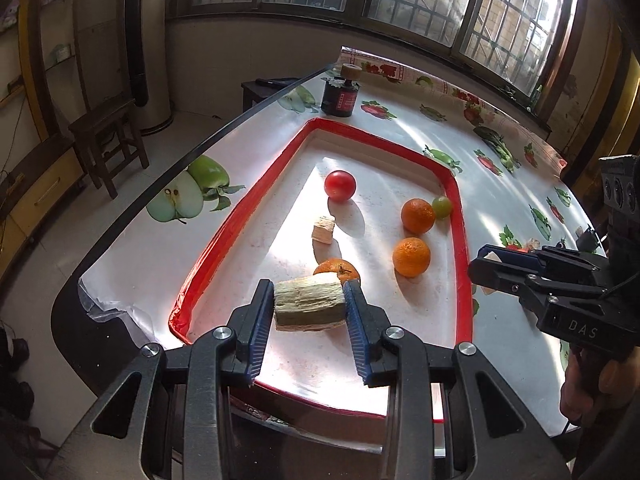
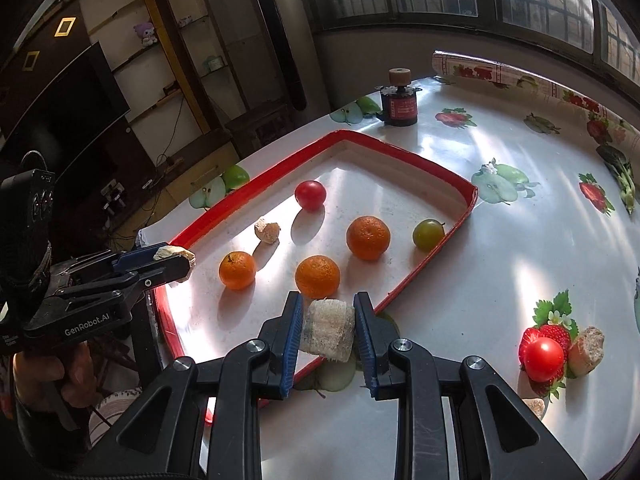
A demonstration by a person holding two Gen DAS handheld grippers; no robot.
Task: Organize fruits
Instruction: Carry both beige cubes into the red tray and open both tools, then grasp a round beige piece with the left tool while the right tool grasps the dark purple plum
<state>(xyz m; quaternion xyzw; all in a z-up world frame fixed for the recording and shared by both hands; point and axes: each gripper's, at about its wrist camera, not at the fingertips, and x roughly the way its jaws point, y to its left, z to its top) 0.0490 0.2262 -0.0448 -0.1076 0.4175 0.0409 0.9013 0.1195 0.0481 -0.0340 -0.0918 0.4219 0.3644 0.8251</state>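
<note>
Left wrist: pale chunk (image 1: 309, 301) clamped in left tool (image 1: 308, 304), above tray (image 1: 224, 236).

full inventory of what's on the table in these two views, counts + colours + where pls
tray: 1, white with red rim, on the table
oranges: 3, orange, in the tray
tomato in tray: 1, red, far part of the tray
green fruit: 1, green, in the tray by its rim
small chunk: 1, beige, in the tray near the tomato
tomato on table: 1, red, outside the tray
table chunks: 2, beige, outside the tray; one touches that tomato, the other nearer the camera
dark jar: 1, black with red label, beyond the tray
tablecloth: 1, white, fruit prints
left gripper: shut on a pale greenish chunk
right gripper: shut on a pale grey chunk
</note>
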